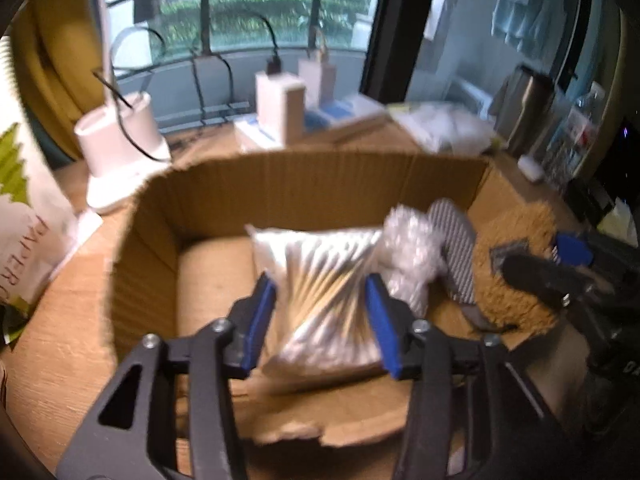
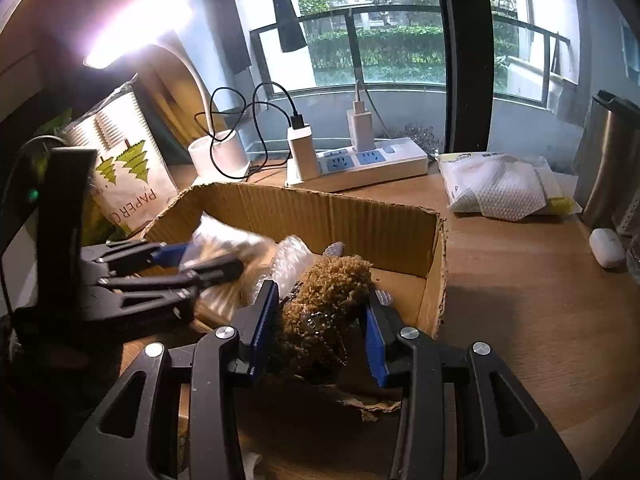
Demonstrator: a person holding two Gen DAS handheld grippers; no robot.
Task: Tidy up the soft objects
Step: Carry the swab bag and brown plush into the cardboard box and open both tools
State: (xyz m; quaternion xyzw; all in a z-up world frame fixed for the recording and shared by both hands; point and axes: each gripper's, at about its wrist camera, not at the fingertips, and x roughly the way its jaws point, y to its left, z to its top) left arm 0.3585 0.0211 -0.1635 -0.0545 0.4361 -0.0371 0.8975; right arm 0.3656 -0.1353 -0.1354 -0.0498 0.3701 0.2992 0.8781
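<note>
1. While both grippers reach over the open brown cardboard box point(image 1: 288, 184), the left gripper point(image 1: 320, 312) has its blue fingers point(image 1: 260, 320) on both sides of a clear plastic bag of thin wooden sticks point(image 1: 320, 276).
2. I cannot tell if those fingers squeeze the bag or just sit beside it; the bag lies inside the box.
3. Next to that bag, on its right, are a crinkly clear bubble wrap bundle point(image 1: 412, 252) and a grey striped cloth piece point(image 1: 456, 248), also in the box.
4. The right gripper point(image 2: 320, 332) holds a fuzzy brown soft toy point(image 2: 332, 292) between its blue fingers point(image 2: 264, 320), at the box's near right side.
5. The box sits on a wooden surface point(image 2: 520, 300).
6. Behind the box stand a white power strip with chargers point(image 2: 360, 160) and a white paper bag with green trees point(image 2: 124, 168).
7. A white pack of tissues point(image 2: 500, 188) lies to the right, well apart from the box.
</note>
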